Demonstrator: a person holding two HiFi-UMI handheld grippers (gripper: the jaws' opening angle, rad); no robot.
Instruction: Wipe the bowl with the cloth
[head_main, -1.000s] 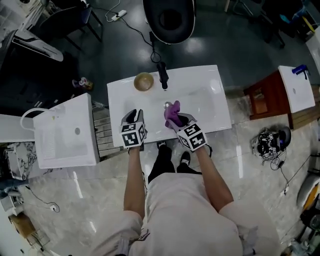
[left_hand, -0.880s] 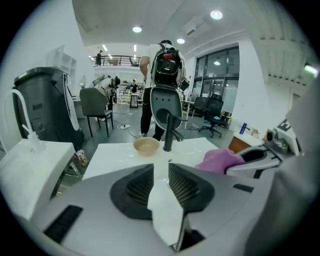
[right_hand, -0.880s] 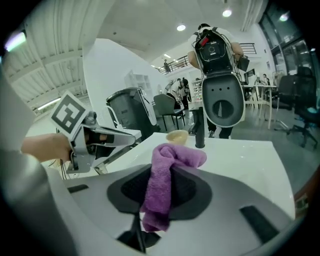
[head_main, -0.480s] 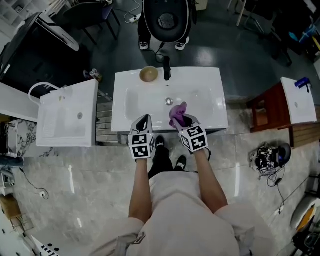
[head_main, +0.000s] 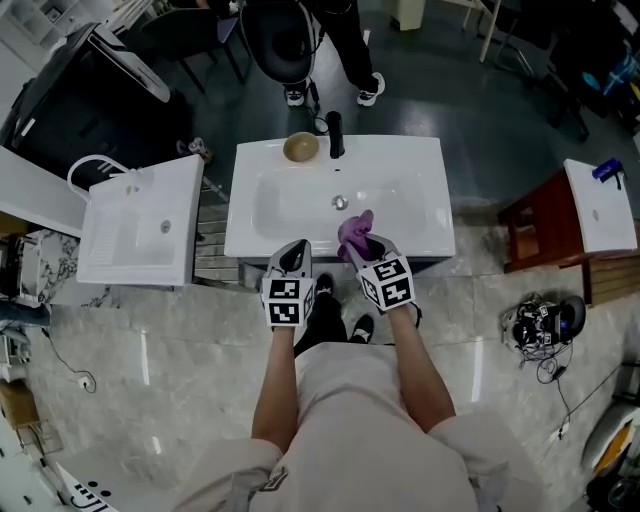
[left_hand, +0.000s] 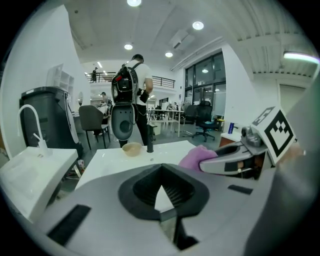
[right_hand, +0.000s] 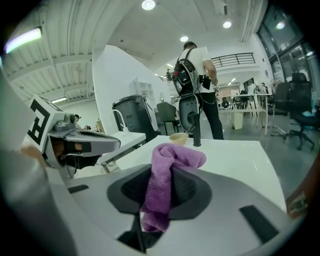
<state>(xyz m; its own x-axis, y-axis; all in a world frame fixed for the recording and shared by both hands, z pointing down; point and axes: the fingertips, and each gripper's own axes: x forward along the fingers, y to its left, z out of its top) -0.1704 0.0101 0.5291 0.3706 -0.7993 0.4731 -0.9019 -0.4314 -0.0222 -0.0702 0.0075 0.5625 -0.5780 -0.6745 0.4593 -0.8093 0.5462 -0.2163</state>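
A small tan bowl stands on the back rim of the white sink, just left of the black faucet. It also shows far ahead in both gripper views, as the bowl and the bowl. My right gripper is shut on a bunched purple cloth at the sink's front edge, and the cloth sticks up past the jaws. My left gripper hangs beside it at the front edge. Its jaws are shut with nothing between them.
A second white basin with a curved tap stands to the left. A person with a backpack stands behind the sink beside a black chair. A wooden stool and a white unit are at the right.
Both grippers have drawn back from over the sink to its front edge. A person has walked up behind the sink.
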